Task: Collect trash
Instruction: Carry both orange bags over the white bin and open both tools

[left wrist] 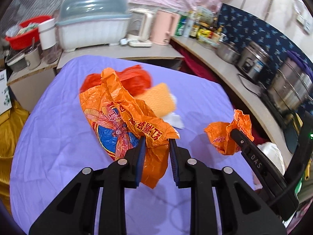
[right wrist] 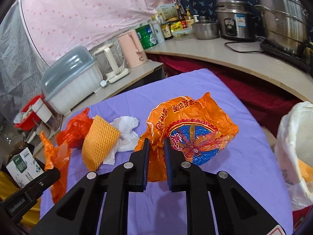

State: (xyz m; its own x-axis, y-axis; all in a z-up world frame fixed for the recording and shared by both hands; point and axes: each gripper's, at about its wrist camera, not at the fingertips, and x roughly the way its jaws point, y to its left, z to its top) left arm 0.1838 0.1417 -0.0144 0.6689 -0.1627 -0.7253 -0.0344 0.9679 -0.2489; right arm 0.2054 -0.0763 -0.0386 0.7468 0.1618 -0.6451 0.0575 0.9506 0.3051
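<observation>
Home kitchen, rice cooker (right wrist: 235, 22), kettle (right wrist: 133, 48), condiment bottles (right wrist: 166, 27)

bright, even indoor light; soft shadows fall on the purple tabletop (left wrist: 49, 137) under the tongs. strong fisheye bending and dark corners; clutter behind the tabletop is motion-blurred.

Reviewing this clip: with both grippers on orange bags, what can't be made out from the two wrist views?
- Red bag: blurred in the left wrist view, partly behind the orange bag.
- White paper towel: mostly hidden there by the yellow foam net.
- White bin bag: cut off by the right wrist view's edge; contents mostly unseen.
- Right gripper: its fingertips are buried in the crumpled orange bag.
</observation>
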